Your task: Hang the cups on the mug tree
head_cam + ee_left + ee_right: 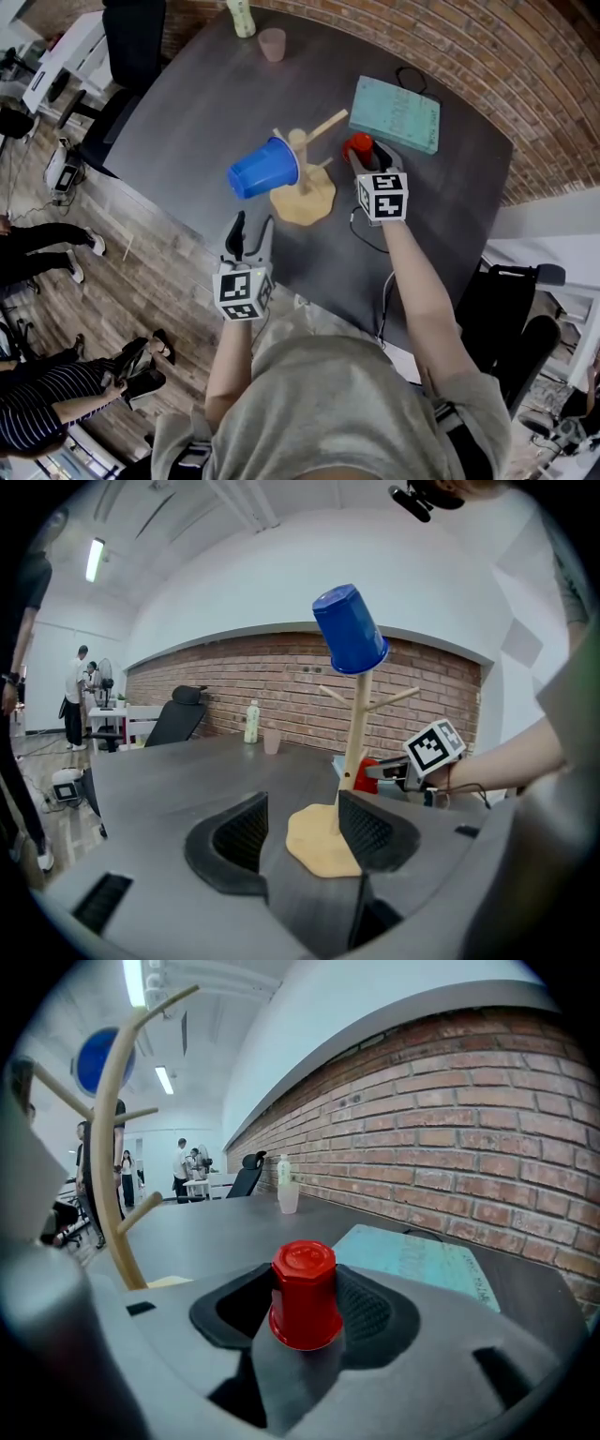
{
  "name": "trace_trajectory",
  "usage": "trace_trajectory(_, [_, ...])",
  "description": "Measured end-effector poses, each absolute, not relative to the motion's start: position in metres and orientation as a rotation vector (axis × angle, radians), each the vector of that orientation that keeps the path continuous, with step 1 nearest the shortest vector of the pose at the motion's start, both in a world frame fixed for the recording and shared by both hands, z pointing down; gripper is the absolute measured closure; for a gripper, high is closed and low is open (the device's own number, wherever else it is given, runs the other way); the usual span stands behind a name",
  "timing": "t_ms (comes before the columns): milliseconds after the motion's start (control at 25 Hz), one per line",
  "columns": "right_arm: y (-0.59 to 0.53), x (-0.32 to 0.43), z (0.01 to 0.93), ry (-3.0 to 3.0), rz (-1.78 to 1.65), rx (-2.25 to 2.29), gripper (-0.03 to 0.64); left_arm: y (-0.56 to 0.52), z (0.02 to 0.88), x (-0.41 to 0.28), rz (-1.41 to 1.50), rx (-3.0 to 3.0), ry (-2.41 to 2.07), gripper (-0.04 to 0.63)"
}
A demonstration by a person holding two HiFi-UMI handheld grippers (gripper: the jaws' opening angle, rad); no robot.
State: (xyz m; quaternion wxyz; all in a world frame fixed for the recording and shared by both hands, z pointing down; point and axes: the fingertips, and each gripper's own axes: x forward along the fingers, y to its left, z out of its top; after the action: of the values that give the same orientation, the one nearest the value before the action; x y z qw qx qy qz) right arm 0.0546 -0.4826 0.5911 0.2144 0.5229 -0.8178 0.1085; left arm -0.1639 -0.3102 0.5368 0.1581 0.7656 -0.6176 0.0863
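A blue cup (262, 169) hangs upside down on a peg of the wooden mug tree (302, 192), high on its left side; the left gripper view shows that blue cup (349, 630) above the tree's trunk (356, 733). A small red cup (305, 1295) stands upside down on the dark table, just right of the tree. My right gripper (305, 1314) has its jaws round it, both pads against its sides. In the head view the red cup (356, 145) shows at the tip of that gripper (367, 156). My left gripper (300, 832) is open and empty, near the table's front edge, pointing at the tree's base.
A teal book (396, 114) lies behind the red cup. A pale pink cup (272, 44) and a bottle (241, 17) stand at the table's far edge. A black chair (131, 47) is at the far left. People stand on the floor at the left.
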Motion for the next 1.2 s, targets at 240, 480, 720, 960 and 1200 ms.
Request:
trace_trajectory(240, [-0.47, 0.052, 0.554, -2.322, 0.241, 1.471, 0.411, -0.305, 0.528, -0.161, 0.222, 2.214, -1.76, 0.364])
trace_trajectory(480, [-0.46, 0.049, 0.52, -2.365, 0.175, 1.486, 0.411, -0.301, 0.518, -0.159, 0.202, 2.229, -1.76, 0.365])
trace_trajectory(720, [-0.446, 0.045, 0.49, -2.406, 0.121, 1.498, 0.411, -0.292, 0.512, -0.159, 0.188, 2.244, -1.762, 0.365])
trace_trajectory(960, [-0.432, 0.032, 0.461, -2.467, 0.075, 1.482, 0.411, -0.285, 0.505, -0.161, 0.181, 2.253, -1.773, 0.365])
trace_trajectory(1200, [-0.418, 0.013, 0.445, -2.507, 0.036, 1.436, 0.411, -0.28, 0.495, -0.167, 0.164, 2.263, -1.792, 0.365])
